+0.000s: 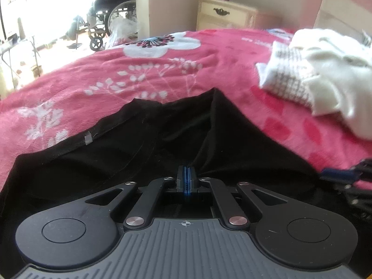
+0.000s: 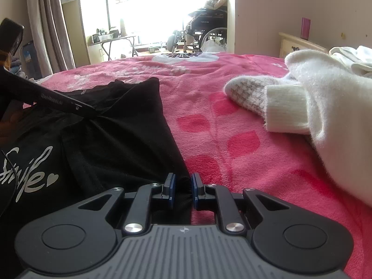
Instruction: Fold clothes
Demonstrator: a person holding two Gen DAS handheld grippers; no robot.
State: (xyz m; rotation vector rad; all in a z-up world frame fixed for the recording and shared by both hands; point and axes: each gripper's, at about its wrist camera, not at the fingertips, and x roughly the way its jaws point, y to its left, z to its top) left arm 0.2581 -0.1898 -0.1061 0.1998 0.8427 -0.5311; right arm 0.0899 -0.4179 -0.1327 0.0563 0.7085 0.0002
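Lying spread on a pink floral fleece blanket [image 1: 209, 53], the black cotton T-shirt with white script lettering [image 2: 111, 134] is pinched by both tools. Left gripper [image 1: 186, 174] is clamped tight on a gathered fold; right gripper [image 2: 183, 183] stands narrowly parted around the shirt's near edge. White knitted garments [image 2: 325, 107] lie well apart; a cream nightstand [image 1: 223, 11] and wheelchair [image 2: 204, 34] stand beyond.

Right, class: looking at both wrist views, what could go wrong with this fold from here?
The right hand-held gripper is open around the black shirt's edge; closing badly may miss the cloth. The left hand-held gripper pinches bunched fabric, so creases could get folded in. The white sweater lies close and might snag.
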